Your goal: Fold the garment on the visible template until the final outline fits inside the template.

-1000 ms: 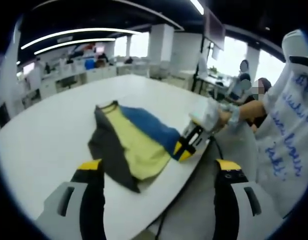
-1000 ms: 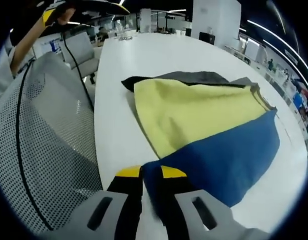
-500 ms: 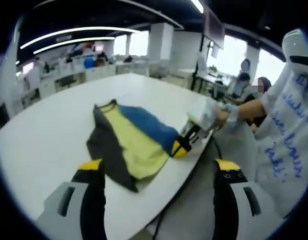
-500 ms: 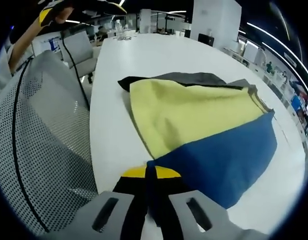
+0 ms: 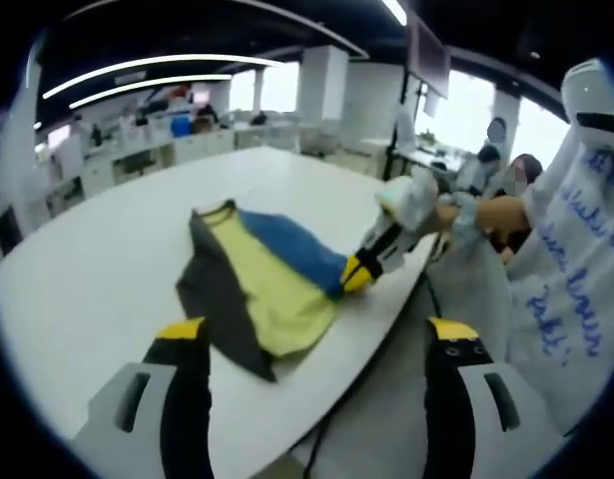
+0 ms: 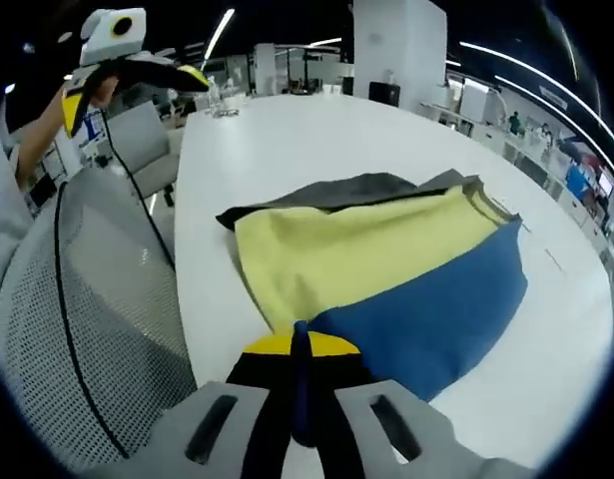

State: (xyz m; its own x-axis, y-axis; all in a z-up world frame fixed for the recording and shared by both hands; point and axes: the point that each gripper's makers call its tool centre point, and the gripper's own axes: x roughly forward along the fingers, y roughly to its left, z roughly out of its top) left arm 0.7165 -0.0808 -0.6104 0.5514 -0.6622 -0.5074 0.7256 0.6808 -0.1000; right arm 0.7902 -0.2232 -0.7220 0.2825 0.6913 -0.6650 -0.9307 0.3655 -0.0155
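At lower centre of the right gripper view, the right claw [image 6: 297, 344] is clamped on the garment [image 6: 386, 264]'s blue corner; the left claw [image 5: 316, 334] gapes, holding nothing, above the table [image 5: 97, 269].

Yellow, blue and dark grey garment [image 6: 386, 264] on a white table [image 6: 287, 140].

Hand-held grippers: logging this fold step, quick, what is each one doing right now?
Left hand-held gripper: open, holding nothing, off the table edge.
Right hand-held gripper: shut on the blue edge of the garment.
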